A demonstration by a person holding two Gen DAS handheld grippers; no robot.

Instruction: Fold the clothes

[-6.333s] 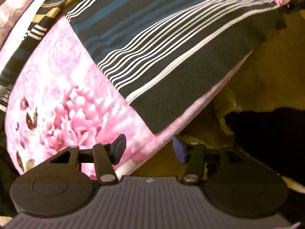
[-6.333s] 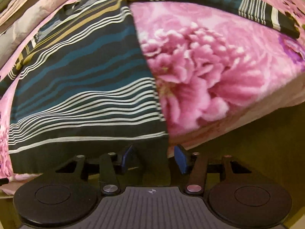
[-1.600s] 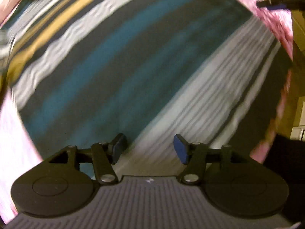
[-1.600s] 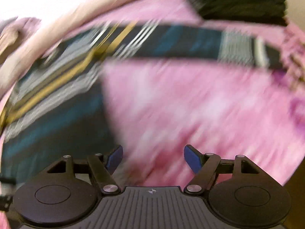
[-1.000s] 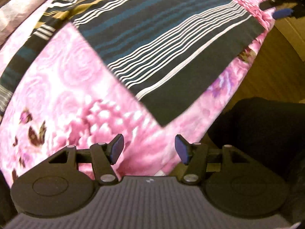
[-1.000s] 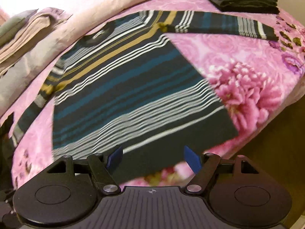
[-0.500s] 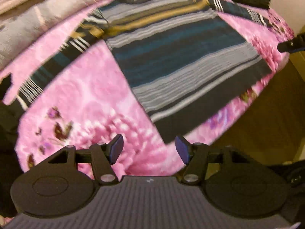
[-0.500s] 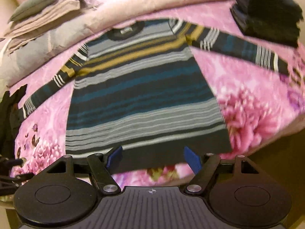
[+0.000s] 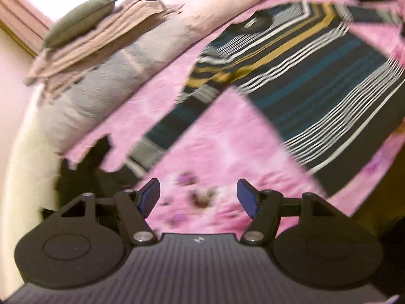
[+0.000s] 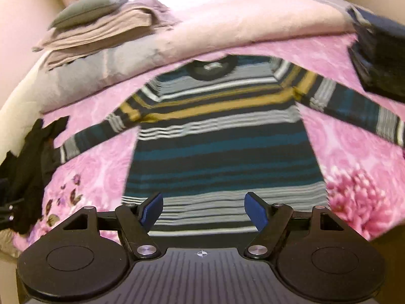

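From my left gripper, jaws opening and empty, the dark long-sleeved sweater striped in teal, white and mustard lies flat beyond my right finger; one sleeve runs toward my left finger. The pink floral bedspread shows between my fingers, and a crumpled black garment sits just beyond the left one.

From my right gripper, jaws wide and holding nothing, the sweater spreads straight ahead, hem just past both fingertips, sleeves out. A stack of folded dark clothes lies far right; folded beige bedding far left.
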